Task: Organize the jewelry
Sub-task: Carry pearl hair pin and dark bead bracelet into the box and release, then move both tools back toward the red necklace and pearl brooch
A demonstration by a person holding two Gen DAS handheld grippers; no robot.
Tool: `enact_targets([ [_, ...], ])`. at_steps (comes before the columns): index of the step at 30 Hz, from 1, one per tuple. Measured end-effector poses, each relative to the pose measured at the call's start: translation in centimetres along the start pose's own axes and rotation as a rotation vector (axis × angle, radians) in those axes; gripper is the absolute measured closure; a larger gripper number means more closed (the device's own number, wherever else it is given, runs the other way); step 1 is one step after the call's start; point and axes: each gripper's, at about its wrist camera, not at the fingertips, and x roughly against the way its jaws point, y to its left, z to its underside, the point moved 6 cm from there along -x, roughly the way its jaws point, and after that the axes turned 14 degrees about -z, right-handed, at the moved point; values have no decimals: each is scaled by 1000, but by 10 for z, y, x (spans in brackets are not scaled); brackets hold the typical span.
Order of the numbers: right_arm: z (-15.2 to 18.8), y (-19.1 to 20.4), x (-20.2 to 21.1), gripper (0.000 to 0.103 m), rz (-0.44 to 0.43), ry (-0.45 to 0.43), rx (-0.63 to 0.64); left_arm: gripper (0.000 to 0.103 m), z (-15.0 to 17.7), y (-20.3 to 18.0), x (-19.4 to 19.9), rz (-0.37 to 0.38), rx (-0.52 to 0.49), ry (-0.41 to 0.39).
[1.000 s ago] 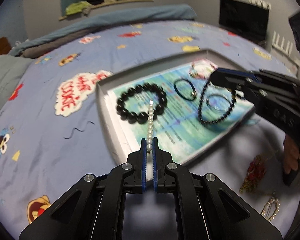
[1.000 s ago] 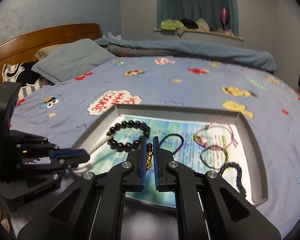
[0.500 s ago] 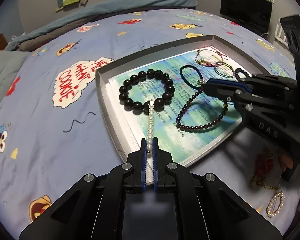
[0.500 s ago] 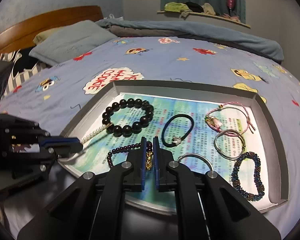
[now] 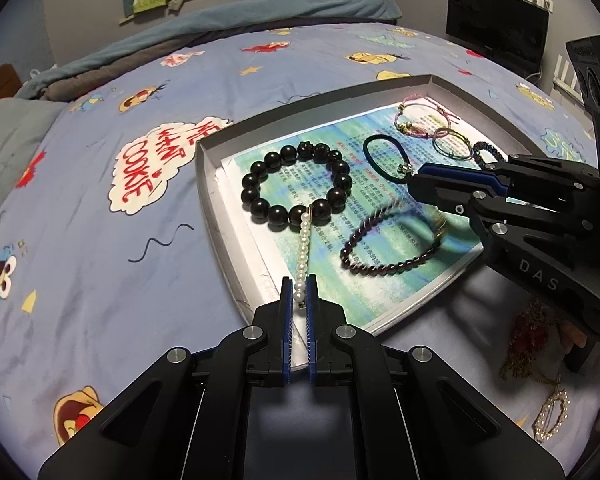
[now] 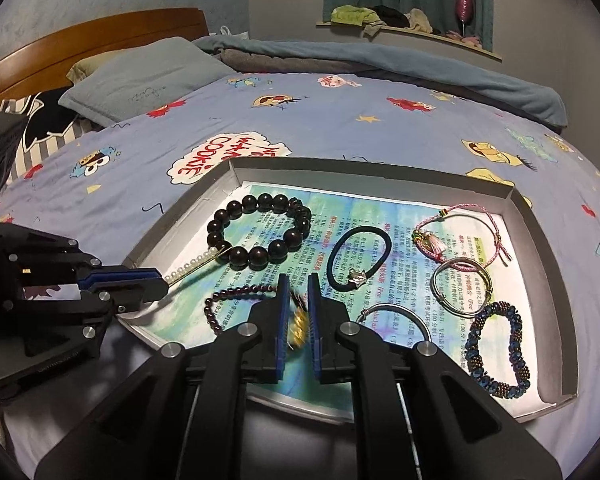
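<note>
Garnet bracelet [image 5: 388,246] now flat in tray [image 5: 212,208], right tongs [image 6: 298,312] opening, perhaps free; left tongs [image 5: 299,300] clenching pearls [image 5: 302,256].

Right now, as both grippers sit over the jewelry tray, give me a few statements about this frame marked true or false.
1. The left gripper is shut on the pearl strand. True.
2. The pearl strand lies wholly outside the tray. False: its far end reaches in and meets the black bead bracelet.
3. The right gripper has jaws opening, with the gold charm of the dark red bead bracelet between them. True.
4. The black hair tie lies on the bedsheet. False: it lies inside the tray.
5. The blue beaded bracelet is looped through the black bead bracelet. False: they lie far apart, at opposite sides of the tray.
</note>
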Motion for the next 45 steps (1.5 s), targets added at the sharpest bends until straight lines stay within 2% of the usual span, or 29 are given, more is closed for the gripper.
enact_targets([
  [1,0,-1,1,86,0,-3,-4,94,0,1,1,9,10,-4],
  [3,-1,-2,6,85,-2,-13,-16,85,-2,1,5,24,25,-22],
  [4,-2,-3,9,84,-2,-17,-20,77,-3,1,7,25,26,-33],
  [5,-3,-3,11,82,-1,-20,-23,60,-3,1,10,19,25,-45],
  [7,-4,-5,19,70,7,-29,-31,46,-6,0,18,10,25,-82],
  [9,-6,-7,29,68,14,-41,-39,40,-6,0,25,-1,31,-98],
  [13,-10,-10,52,53,22,-66,-60,23,-3,5,35,-47,69,-106],
  [17,-13,-11,80,40,11,-95,-96,13,4,9,55,-75,112,-117],
  [19,-14,-7,98,23,5,-115,-99,11,5,13,68,-114,122,-137],
  [22,-15,0,122,14,4,-144,-90,9,6,21,92,-126,169,-160],
  [27,-16,12,162,7,14,-184,-78,7,7,28,133,-125,233,-198],
  [36,2,22,212,6,33,-206,-70,6,21,27,188,-152,243,-240],
  [45,34,24,224,6,60,-179,-58,6,49,13,197,-164,220,-217],
])
